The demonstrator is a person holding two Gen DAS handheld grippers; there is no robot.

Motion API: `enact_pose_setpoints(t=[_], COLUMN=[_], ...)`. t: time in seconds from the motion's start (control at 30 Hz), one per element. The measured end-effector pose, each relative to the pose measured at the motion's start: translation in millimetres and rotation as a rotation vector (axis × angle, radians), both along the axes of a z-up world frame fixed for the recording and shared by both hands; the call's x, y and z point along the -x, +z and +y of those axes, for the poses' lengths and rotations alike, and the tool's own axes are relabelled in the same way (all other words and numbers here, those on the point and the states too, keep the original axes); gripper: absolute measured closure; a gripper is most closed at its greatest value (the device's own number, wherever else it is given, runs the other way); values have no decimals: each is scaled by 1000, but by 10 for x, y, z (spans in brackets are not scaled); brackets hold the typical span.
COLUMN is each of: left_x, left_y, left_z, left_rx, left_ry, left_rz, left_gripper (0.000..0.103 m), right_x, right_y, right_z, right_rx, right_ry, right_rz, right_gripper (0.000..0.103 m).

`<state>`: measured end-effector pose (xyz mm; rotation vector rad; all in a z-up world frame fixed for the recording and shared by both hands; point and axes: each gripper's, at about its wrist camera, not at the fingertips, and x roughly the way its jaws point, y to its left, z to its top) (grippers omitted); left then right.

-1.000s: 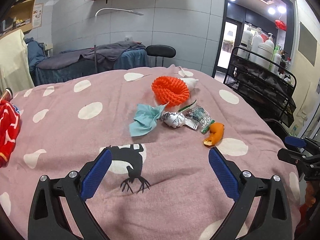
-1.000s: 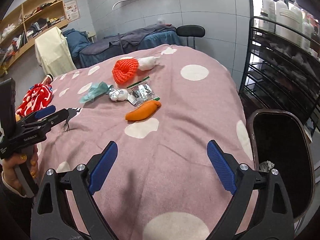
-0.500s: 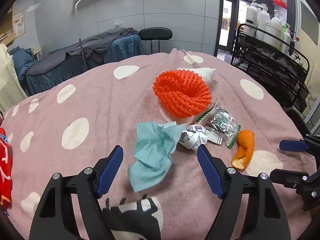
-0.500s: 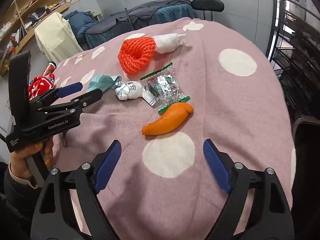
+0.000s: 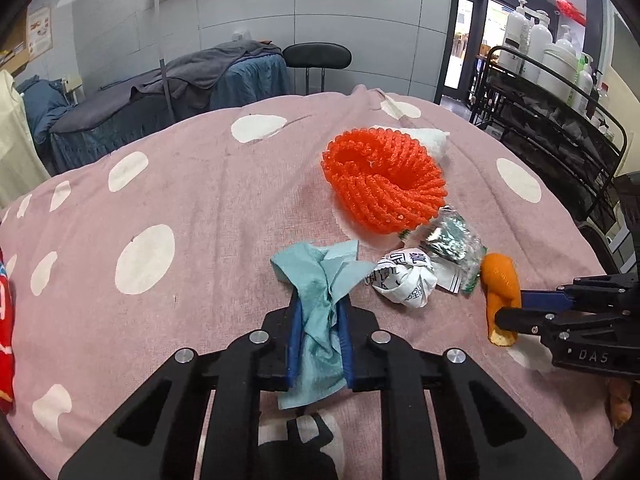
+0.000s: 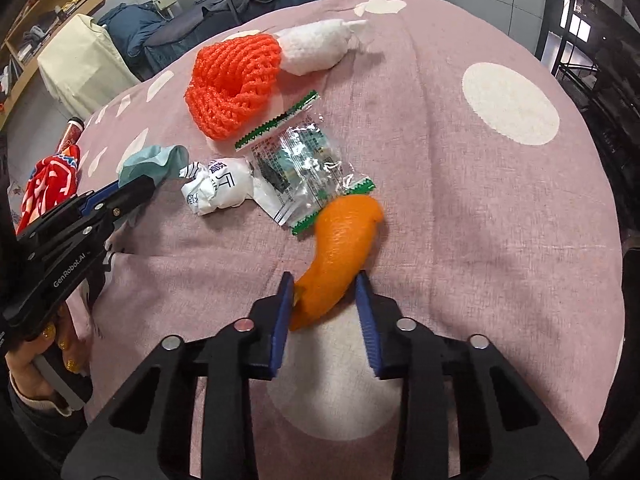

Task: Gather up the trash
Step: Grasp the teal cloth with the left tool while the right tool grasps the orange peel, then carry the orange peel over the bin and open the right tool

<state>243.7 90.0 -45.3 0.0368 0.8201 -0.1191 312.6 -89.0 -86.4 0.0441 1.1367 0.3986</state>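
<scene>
Trash lies on a pink spotted blanket (image 5: pixel 180 184). My left gripper (image 5: pixel 320 306) is closing, and its blue pads pinch a crumpled teal tissue (image 5: pixel 320 280) from both sides. Beside the tissue sit a balled white paper (image 5: pixel 404 280), a clear foil wrapper (image 5: pixel 452 240) and an orange foam net (image 5: pixel 384 184). In the right wrist view my right gripper (image 6: pixel 324 286) is closing too, with the lower end of a curved orange peel (image 6: pixel 344 236) squeezed between its pads. The left gripper (image 6: pixel 132 192) shows there at the left, on the tissue (image 6: pixel 154 158).
A white foam net (image 6: pixel 316 50) lies behind the orange one. A red patterned cloth (image 6: pixel 50 180) rests at the blanket's left edge. A black rack with bottles (image 5: pixel 552 92) stands to the right, a covered bed (image 5: pixel 160 88) and a stool behind.
Both grippers moved forward and down onto the trash pile. The wide-open jaws came together, the left on the teal tissue, the right on the orange peel.
</scene>
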Motion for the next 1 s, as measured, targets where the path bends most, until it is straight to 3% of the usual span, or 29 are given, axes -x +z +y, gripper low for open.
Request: enact_pose_setpoints(t=[0.03,0.17,0.63,1.0], left_x=[12,176,811,1034], left_y=[11,80,399,398], left_z=[2,13,-280,-769], left_rx=[0,17,79,112], left_ry=[0,9,-24,-100], left_rz=[-5,-31,-154,-168], left_gripper=[89,90,90,90], right_x=[10,120,1000,1484], right_y=[9,79,563,624], right_z=[-13,-113,-621,-1260], right_rx=[-7,-60,-67,-92], right_ry=[0,-6,-49,-171], right_rz=[-5,-36,-289,-344], right_gripper=[83,87,87,87])
